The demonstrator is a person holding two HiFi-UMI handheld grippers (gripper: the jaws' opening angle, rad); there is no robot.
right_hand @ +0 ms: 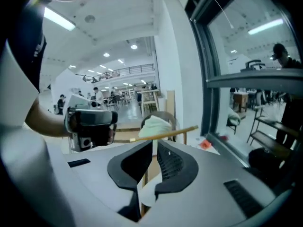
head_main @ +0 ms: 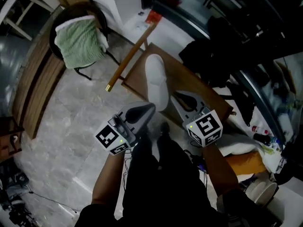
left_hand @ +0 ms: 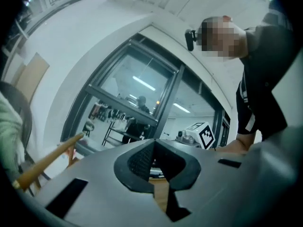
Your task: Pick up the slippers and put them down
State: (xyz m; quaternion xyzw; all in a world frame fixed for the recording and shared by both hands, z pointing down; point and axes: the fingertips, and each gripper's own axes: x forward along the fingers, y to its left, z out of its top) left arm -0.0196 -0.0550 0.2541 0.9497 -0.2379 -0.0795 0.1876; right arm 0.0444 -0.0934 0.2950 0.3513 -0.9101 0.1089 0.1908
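A white slipper (head_main: 156, 79) lies lengthwise on a low wooden table (head_main: 189, 79) in the head view. My left gripper (head_main: 147, 109) hovers above the slipper's near end, pointing at it. Its black pads meet in the left gripper view (left_hand: 154, 148), shut with nothing between them. My right gripper (head_main: 176, 96) sits just right of the slipper, over the table. In the right gripper view it (right_hand: 155, 148) is shut to a thin slit and holds nothing. A patch of white (right_hand: 147, 195) shows below through the slit.
A wooden-handled broom (head_main: 130, 58) leans at the table's far left corner. A round chair with a green cloth (head_main: 80, 41) stands at the back left. Dark bags (head_main: 208, 51) and a cluttered desk (head_main: 255, 145) line the right, beside a glass wall (right_hand: 246, 56).
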